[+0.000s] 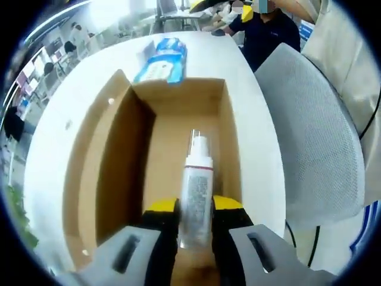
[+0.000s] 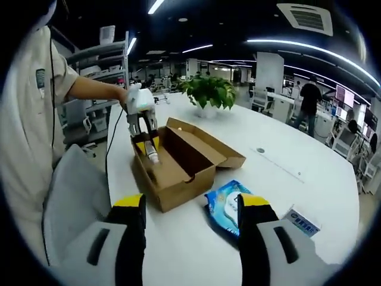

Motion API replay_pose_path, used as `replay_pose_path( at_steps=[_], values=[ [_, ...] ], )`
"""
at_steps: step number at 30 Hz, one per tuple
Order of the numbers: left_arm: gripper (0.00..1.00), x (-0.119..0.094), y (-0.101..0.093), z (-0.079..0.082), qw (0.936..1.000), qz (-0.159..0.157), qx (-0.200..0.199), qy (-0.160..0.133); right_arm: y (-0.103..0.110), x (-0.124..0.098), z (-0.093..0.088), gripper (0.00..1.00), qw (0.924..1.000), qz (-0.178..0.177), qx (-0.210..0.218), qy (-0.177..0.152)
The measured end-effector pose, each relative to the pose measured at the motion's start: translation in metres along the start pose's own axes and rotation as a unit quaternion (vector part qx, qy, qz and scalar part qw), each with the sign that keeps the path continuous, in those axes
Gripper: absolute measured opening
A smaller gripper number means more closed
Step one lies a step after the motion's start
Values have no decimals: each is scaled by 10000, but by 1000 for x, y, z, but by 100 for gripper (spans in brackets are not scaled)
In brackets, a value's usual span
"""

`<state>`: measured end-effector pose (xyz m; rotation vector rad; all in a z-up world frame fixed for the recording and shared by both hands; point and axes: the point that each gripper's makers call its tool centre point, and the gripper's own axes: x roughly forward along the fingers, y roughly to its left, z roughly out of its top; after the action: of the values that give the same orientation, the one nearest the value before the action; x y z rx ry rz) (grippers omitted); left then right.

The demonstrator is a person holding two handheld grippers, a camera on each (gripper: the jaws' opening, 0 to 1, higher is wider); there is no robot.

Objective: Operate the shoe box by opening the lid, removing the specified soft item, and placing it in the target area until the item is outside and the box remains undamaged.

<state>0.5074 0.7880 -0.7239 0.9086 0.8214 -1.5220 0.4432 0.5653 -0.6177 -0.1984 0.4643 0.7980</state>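
Left gripper (image 1: 195, 217) clamped on a bottle (image 1: 196, 190) inside the open box (image 1: 223, 113), removal step under way, next a lift clear of the walls; right gripper (image 2: 190, 223) spread empty, wipes pack (image 2: 227, 210) at 12 o'clock

right tongs (image 2: 191, 221) open — above table (image 2: 286, 149) | left tongs (image 2: 148, 146) in shoe box (image 2: 178, 164)

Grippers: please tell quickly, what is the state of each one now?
Left gripper: shut on the spray bottle inside the open cardboard box.
Right gripper: open, holding nothing.
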Motion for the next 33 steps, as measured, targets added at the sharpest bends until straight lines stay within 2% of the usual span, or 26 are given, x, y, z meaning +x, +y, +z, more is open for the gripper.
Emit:
replay_pose_path(
  at_steps=[15,23,33],
  values=[
    [18,-13,-13,43,9982,0,96,-596,19,29,8,46,9987,428,-264,-84],
    [18,-16,-22,67,9956,-37,319,-875,34,43,13,38,9966,716,-373,-145],
    [18,-18,-31,94,9910,-161,422,-1261,60,54,19,36,9925,1072,-568,-171]
  ],
)
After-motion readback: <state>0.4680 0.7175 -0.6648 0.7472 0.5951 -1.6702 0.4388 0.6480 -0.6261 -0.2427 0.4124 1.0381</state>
